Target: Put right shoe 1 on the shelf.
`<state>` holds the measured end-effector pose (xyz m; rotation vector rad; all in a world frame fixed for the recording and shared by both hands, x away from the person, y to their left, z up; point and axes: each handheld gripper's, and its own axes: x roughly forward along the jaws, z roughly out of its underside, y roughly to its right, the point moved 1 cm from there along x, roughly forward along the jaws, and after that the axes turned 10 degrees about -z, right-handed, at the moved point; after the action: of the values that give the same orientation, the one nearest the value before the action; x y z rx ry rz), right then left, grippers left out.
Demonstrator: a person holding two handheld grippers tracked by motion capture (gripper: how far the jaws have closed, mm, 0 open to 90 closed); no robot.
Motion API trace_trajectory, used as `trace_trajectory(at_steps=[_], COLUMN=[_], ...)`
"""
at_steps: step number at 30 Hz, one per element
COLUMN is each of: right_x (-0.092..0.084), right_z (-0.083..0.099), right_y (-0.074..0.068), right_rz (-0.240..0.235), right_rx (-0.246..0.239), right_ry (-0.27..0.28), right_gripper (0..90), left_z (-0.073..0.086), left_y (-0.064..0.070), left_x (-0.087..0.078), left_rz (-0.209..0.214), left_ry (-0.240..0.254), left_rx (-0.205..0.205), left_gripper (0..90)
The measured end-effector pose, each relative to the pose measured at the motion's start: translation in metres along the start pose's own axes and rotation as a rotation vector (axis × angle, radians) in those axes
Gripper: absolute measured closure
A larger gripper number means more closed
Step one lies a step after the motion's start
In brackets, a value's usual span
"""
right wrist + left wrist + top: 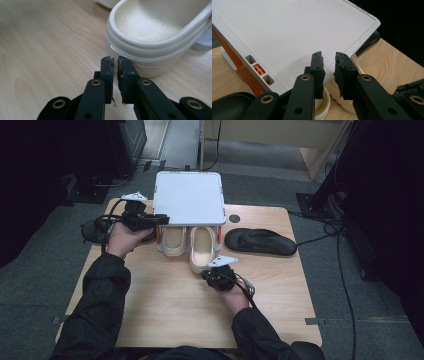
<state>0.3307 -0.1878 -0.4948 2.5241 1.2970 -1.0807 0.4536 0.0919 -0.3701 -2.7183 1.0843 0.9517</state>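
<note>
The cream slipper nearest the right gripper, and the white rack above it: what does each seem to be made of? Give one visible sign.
Cream slipper: probably soft moulded foam or rubber, matte; its footbed is dimpled and its thick rim rounded.
White rack: seemingly rigid plastic, smooth and satin; moulded slots and orange uprights suggest this.

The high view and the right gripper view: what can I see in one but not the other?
The high view alone gives the white rack, two black sandals and the left gripper. The right gripper view alone gives the right gripper up close, jaws nearly together with nothing between them. Both show the cream slipper and the wooden table.
</note>
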Motion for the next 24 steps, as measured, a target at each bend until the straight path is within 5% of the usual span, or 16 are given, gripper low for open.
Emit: trace_trajectory(at_steps=[15, 24], right_x=[0.016, 0.019], right_z=[-0.026, -0.028], right_y=[0.033, 0.040], right_rz=[0.006, -0.004], right_rx=[0.031, 0.058], right_ry=[0.025, 0.036], right_gripper=[80.5, 76.3], left_z=[0.001, 0.001], left_y=[-0.001, -0.001], left_x=[0.000, 0.000], left_rz=[0.007, 0.003], left_ry=[0.002, 0.006], left_rx=[-0.004, 0.005], left_gripper=[77.2, 76.7])
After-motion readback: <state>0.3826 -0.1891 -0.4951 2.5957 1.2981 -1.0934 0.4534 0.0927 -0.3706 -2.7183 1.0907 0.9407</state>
